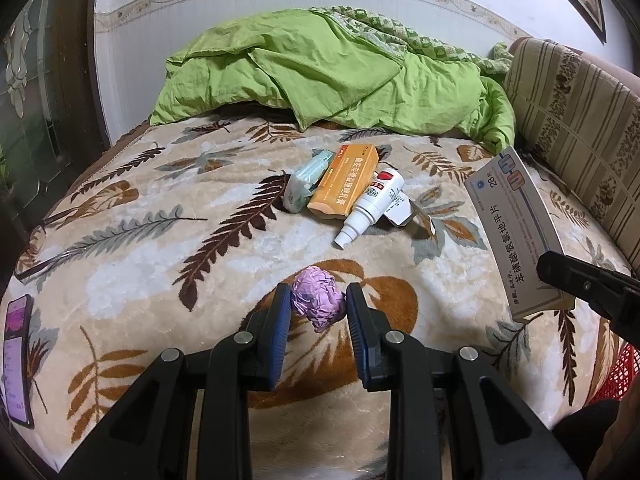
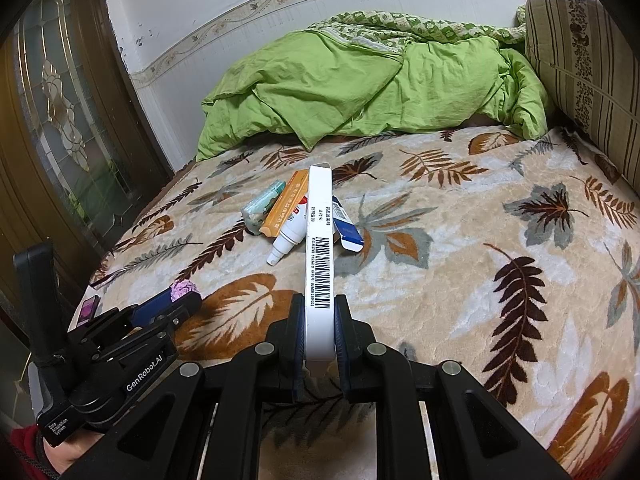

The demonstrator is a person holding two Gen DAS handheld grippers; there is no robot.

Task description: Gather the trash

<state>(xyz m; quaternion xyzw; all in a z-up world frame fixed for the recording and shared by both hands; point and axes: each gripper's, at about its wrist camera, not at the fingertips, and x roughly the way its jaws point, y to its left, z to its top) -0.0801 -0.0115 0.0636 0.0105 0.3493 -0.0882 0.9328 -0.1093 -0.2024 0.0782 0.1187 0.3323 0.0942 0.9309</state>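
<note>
A crumpled purple paper ball [image 1: 318,303] lies on the leaf-patterned blanket [image 1: 140,240], between the fingers of my left gripper [image 1: 319,298]. The jaws stand open around it, with small gaps on both sides. My right gripper [image 2: 320,308] is shut on a white medicine box [image 2: 319,256] and holds it edge-up above the bed; the box also shows in the left wrist view [image 1: 516,236]. Further back lie an orange box [image 1: 346,184], a white spray bottle [image 1: 372,208], a tissue pack [image 1: 306,186] and a small blue-white carton [image 2: 348,228].
A green quilt [image 1: 320,72] is heaped at the back. A striped cushion [image 1: 576,120] stands at the right. A phone [image 1: 16,356] lies at the bed's left edge. A red basket [image 1: 620,372] shows at the lower right. A glass door [image 2: 60,100] is at the left.
</note>
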